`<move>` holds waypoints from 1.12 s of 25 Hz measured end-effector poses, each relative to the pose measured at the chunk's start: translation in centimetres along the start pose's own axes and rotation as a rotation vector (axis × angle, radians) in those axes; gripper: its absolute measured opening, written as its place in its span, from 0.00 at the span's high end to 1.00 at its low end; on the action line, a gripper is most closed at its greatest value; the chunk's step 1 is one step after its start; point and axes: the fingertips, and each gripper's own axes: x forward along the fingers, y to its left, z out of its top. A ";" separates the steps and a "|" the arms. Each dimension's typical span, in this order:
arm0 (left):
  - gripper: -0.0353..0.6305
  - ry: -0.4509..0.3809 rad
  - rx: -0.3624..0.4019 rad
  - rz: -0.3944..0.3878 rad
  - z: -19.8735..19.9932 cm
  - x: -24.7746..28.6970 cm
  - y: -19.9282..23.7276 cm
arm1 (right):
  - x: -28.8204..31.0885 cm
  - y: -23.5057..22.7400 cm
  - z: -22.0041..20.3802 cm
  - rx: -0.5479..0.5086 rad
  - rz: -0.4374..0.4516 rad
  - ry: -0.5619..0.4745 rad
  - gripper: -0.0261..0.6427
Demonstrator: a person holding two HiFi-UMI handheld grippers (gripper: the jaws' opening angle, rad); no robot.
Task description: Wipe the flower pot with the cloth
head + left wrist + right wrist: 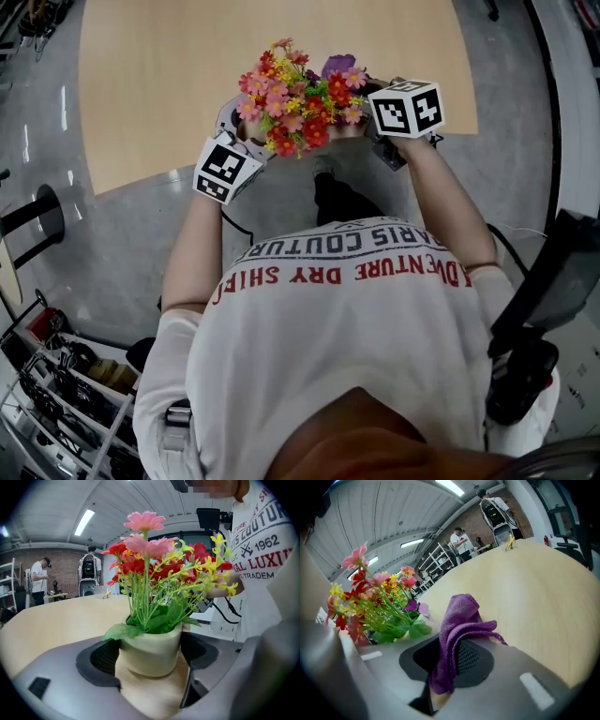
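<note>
Left gripper [151,667] stands wide, clamped on the pot [149,644], which sits upright at the table's [169,84] near edge. Right gripper [450,663] pinches the purple cloth [459,620], its loose fold bunched at the tips, near the flowers [298,98] and apart from the pot. Recommended: lead the fold in low, beneath the leaves, press lightly on the pot wall and sweep round, with the left clamp steady.

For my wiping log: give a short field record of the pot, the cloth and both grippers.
left gripper: jaws closed on flower pot, one pad on each side
right gripper: jaws closed on purple cloth, bunched upward
flowers: pink, red, yellow, standing in pot
cloth and pot: apart, not touching
surface: wooden table
</note>
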 end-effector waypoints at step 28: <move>0.32 -0.155 -0.264 0.700 1.6 -0.9 -2.4 | -10.0 2.4 -7.2 0.111 -0.096 -0.267 0.89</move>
